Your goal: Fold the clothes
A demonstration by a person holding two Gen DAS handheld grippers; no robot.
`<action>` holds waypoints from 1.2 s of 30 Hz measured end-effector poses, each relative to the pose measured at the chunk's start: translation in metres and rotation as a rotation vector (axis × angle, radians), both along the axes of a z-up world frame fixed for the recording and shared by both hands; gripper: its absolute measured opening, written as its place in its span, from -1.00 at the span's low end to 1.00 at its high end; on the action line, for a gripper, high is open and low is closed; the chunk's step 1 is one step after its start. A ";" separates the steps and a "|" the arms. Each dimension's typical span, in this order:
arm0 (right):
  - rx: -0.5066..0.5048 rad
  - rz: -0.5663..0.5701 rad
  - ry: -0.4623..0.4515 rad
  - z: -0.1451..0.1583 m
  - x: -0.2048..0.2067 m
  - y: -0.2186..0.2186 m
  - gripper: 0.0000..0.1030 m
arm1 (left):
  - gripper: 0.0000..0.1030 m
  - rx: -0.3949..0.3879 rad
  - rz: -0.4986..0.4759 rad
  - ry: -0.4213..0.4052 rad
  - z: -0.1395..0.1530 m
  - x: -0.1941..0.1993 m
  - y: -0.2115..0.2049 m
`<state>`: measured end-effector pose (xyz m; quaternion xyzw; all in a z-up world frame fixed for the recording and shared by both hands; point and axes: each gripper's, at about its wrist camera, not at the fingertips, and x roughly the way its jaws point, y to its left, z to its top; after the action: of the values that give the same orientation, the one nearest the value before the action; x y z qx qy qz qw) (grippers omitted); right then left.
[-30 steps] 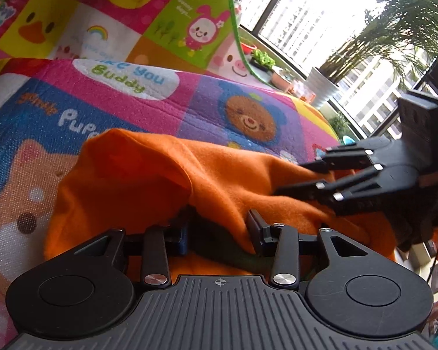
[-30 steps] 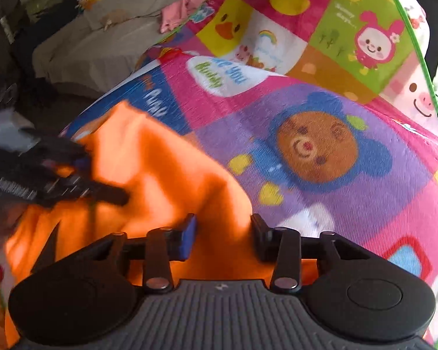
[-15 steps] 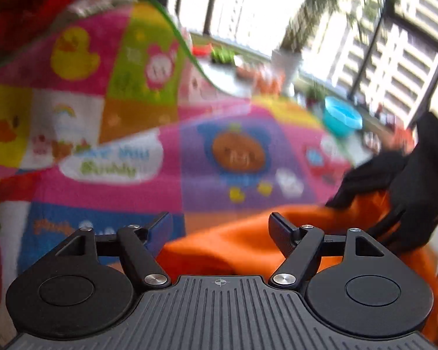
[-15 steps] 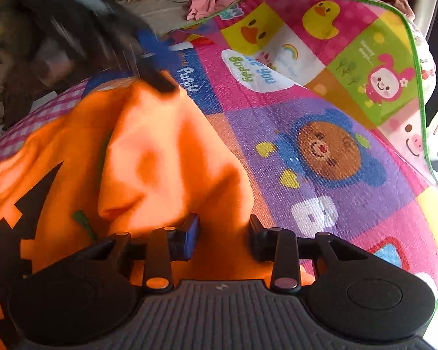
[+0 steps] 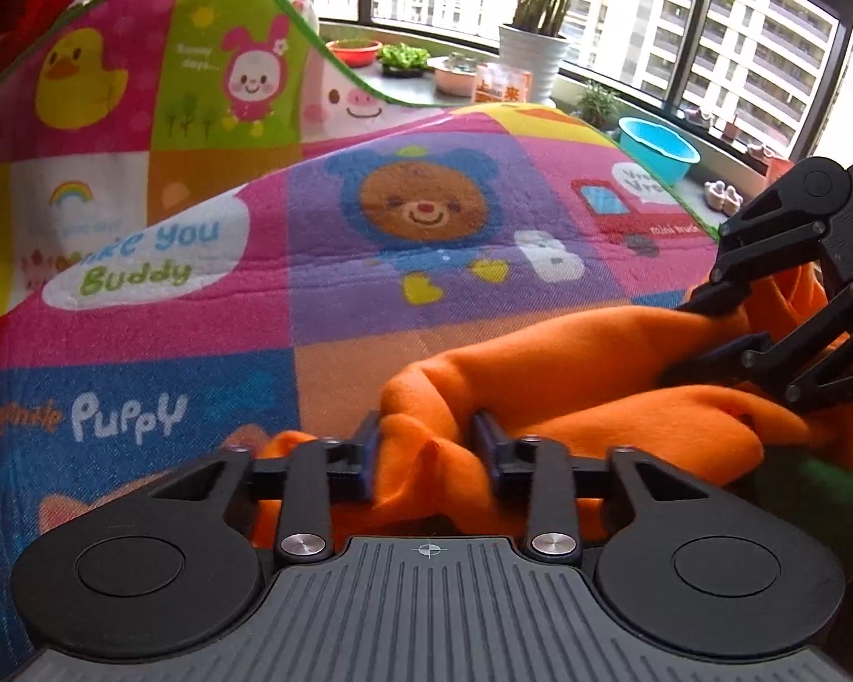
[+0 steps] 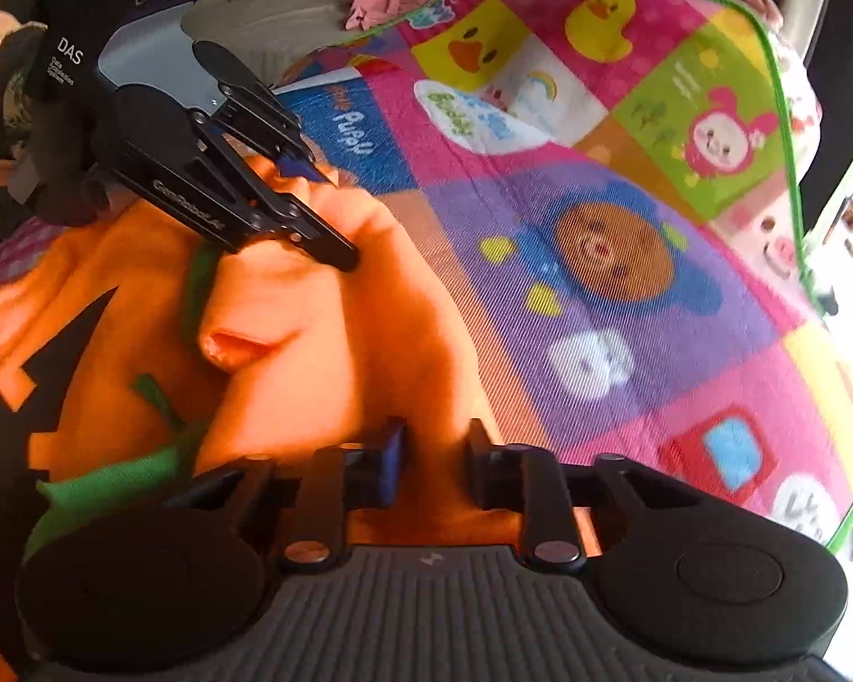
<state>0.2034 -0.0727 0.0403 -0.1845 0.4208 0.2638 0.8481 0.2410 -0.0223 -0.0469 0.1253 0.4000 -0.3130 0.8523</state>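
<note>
Left wrist view: orange garment (image 5: pixel 568 364) was pinched by left tongs (image 5: pixel 426 446) and right tongs (image 5: pixel 694 335); its near folds were hidden.

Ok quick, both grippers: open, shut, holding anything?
Left gripper: shut on a bunched fold of the orange garment.
Right gripper: shut on the orange garment's edge.
</note>
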 end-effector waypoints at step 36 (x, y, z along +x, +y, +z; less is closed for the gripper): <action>0.091 -0.032 -0.027 -0.003 0.032 0.034 -0.58 | -0.10 -0.161 0.226 -0.272 0.084 -0.091 0.068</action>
<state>0.2356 -0.0389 0.0377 -0.1427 0.3995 0.2667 0.8654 0.1502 0.0460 0.0373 0.0523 0.2662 -0.2263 0.9355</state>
